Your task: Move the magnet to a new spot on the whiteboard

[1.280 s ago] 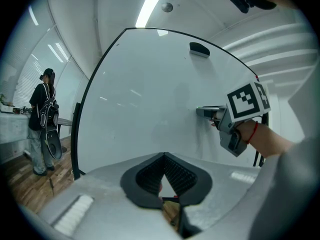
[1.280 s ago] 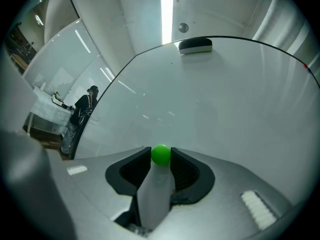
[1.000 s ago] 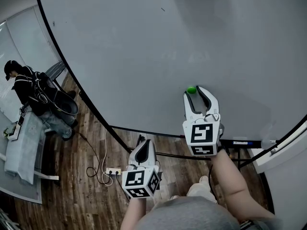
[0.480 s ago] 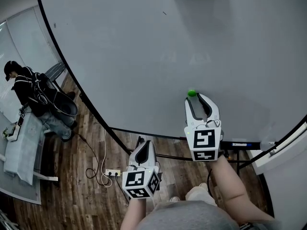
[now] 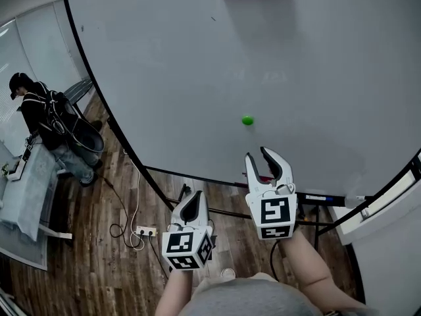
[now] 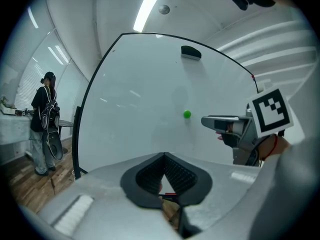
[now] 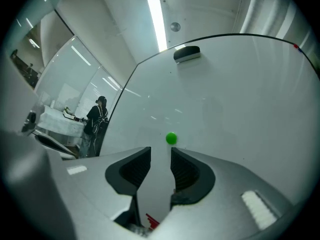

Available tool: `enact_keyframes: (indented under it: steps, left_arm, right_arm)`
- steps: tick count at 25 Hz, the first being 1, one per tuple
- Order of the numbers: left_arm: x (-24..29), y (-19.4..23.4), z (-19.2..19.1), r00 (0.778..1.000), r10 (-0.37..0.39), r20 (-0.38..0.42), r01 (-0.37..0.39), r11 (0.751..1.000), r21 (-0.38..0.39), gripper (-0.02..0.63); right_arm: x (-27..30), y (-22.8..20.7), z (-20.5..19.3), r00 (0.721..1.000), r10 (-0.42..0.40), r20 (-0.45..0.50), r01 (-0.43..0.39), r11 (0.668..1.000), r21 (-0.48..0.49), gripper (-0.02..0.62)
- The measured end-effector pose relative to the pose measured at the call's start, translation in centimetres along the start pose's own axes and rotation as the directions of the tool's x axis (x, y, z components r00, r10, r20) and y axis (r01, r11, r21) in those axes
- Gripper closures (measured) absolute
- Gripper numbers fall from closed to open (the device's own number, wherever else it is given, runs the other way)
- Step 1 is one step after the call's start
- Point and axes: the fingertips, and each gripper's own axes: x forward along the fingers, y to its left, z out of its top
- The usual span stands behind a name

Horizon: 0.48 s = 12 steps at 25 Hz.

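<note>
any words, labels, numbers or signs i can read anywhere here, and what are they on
No readable text in any view.
Right marker cube and left marker cube: black-and-white square patterns only, no letters or digits.
Whiteboard: blank apart from a few tiny specks.
Green magnet: plain, no print.
Small object on the ledge under the board: a bluish patch, too small to read.

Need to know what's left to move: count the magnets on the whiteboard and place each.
1. The green magnet sits low on the whiteboard, near its middle, ahead of the right tool, not touching it. Part of the board lies out of view, so more could be hidden.
</note>
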Motion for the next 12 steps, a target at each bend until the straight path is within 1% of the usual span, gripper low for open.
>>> enact_keyframes:
  steps: [7, 11, 12]
  left_arm:
    - [-3.7, -3.7, -0.2, 1.000, 0.028, 0.002, -0.028, 1.000, -0.003, 0.609]
    - [-5.9, -6.0, -0.6, 0.999, 0.032, 0.003, -0.032, 0.999, -0.006, 0.609]
    - [-6.5, -6.5, -0.8, 0.999, 0.033, 0.001, -0.033, 0.999, -0.006, 0.609]
  right_arm:
    - [-6.0, 0.6, 0.0, 0.998, 0.068, -0.004, -0.068, 0.997, 0.040, 0.500]
    - [-9.5, 0.6, -0.3, 0.997, 0.075, -0.005, -0.074, 0.996, 0.058, 0.558]
    - [-10.3, 0.6, -0.4, 0.997, 0.077, -0.006, -0.077, 0.995, 0.065, 0.563]
